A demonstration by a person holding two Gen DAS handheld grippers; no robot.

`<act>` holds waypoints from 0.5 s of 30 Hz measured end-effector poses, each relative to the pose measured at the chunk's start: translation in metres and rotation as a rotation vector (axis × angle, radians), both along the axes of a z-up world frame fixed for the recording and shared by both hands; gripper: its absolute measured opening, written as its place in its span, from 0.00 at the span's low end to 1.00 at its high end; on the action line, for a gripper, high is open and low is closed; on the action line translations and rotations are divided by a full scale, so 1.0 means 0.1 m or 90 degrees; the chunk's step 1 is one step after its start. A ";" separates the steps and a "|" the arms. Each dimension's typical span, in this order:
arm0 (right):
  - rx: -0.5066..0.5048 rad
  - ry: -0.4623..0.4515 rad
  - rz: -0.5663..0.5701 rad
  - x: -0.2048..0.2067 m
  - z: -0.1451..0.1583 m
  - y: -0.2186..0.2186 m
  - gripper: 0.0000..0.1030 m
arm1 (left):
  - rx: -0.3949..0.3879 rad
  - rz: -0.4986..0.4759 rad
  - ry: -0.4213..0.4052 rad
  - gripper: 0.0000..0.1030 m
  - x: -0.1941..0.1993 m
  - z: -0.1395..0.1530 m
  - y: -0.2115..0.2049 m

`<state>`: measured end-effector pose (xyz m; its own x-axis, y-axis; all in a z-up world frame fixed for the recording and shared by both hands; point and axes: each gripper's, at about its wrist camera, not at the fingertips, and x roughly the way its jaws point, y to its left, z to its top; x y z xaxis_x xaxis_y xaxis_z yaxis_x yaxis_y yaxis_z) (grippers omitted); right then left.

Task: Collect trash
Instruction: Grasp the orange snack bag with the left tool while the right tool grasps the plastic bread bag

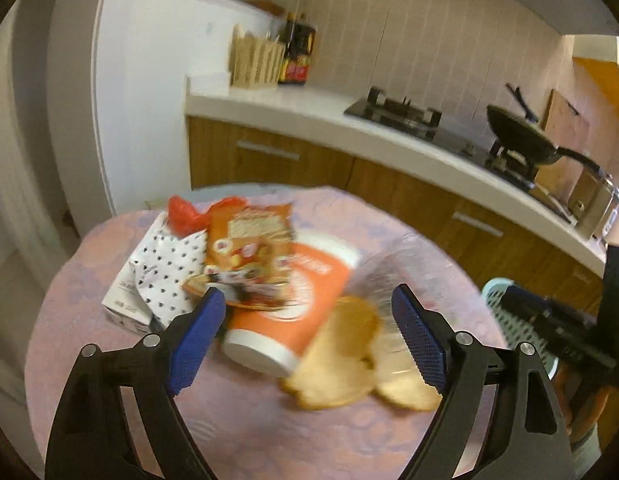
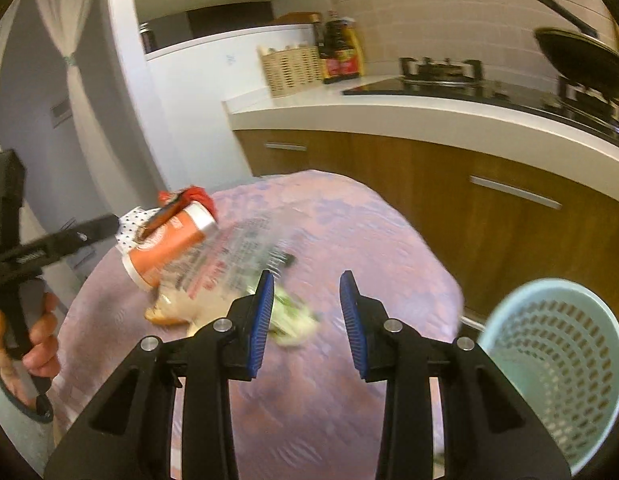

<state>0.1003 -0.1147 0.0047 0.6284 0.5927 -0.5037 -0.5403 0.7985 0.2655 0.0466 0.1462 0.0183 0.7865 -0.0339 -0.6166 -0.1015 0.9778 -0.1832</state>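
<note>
My left gripper (image 1: 307,296) stands open wide above a trash pile on the round table (image 1: 245,432). Below its jaws lie an orange paper cup (image 1: 305,300) on its side and bread slices in a clear bag (image 1: 341,364). Behind them are an orange snack packet (image 1: 249,244), a red plastic bag (image 1: 187,212) and a white dotted carton (image 1: 161,276). My right gripper (image 2: 307,284) is open over the cloth with nothing between its pads. A green-white crumpled scrap (image 2: 295,322) lies just past its left finger. The cup (image 2: 169,244) and the clear bag (image 2: 229,256) lie further left.
A pale blue perforated basket (image 2: 557,364) stands off the table's right edge and shows behind the right tool's black body (image 1: 505,316). A person's hand (image 2: 41,336) holds the left tool. Behind the table run a kitchen counter (image 2: 389,112), wooden cabinets, a stove and a black pan (image 1: 521,136).
</note>
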 end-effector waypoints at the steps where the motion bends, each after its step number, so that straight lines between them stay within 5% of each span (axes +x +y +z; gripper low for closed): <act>1: 0.007 -0.003 0.004 0.03 0.00 0.05 0.32 | 0.005 0.000 0.011 0.81 0.05 -0.05 0.05; 4: 0.025 -0.018 -0.001 0.14 -0.04 0.22 0.50 | 0.032 0.001 0.012 0.80 0.16 -0.11 0.08; 10: 0.036 0.001 0.003 0.26 -0.14 0.36 0.51 | 0.091 -0.001 0.030 0.75 0.36 -0.22 0.05; 15: 0.046 0.016 0.011 0.30 -0.16 0.34 0.56 | 0.067 -0.031 0.048 0.62 0.45 -0.34 0.07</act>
